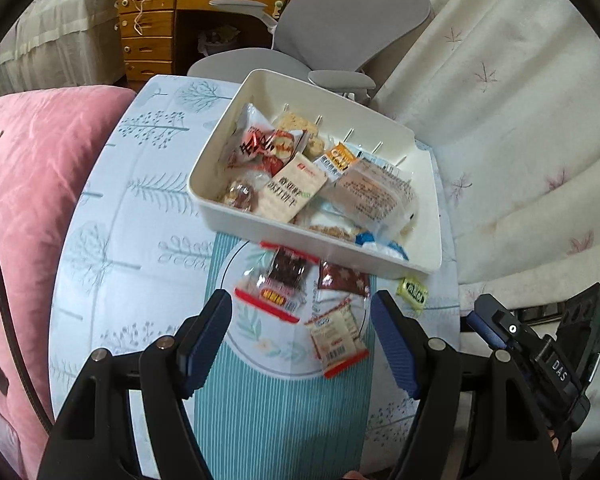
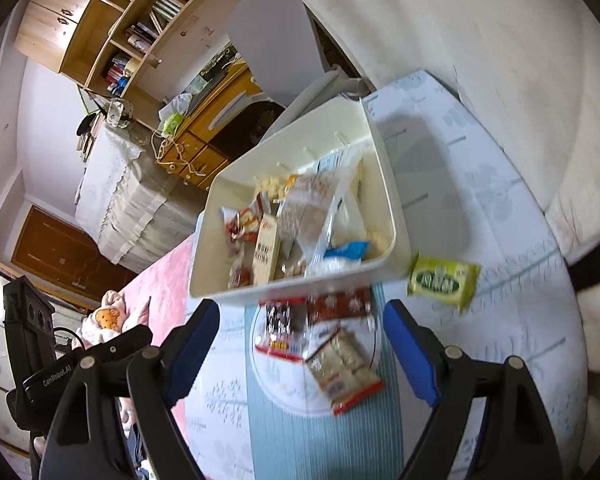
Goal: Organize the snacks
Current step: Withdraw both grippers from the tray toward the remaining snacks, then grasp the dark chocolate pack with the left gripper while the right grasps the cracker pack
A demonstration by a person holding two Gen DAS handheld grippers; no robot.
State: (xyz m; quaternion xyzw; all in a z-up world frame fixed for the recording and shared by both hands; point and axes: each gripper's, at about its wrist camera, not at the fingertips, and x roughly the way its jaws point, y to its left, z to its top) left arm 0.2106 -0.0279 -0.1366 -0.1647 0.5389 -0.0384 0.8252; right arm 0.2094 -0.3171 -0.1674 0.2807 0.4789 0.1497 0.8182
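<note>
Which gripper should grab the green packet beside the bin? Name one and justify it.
Right, probably. The green packet lies just beyond the open right gripper, on its right side. From the left gripper, also open, it sits farther off, past its right finger.

A bin point(image 1: 430, 216) full of snacks point(image 1: 296, 192) sits on the bed point(image 1: 148, 216), with three packets point(image 1: 278, 288) lying just before it and a fourth packet point(image 1: 412, 293) off to their right, by the bin's corner.
</note>
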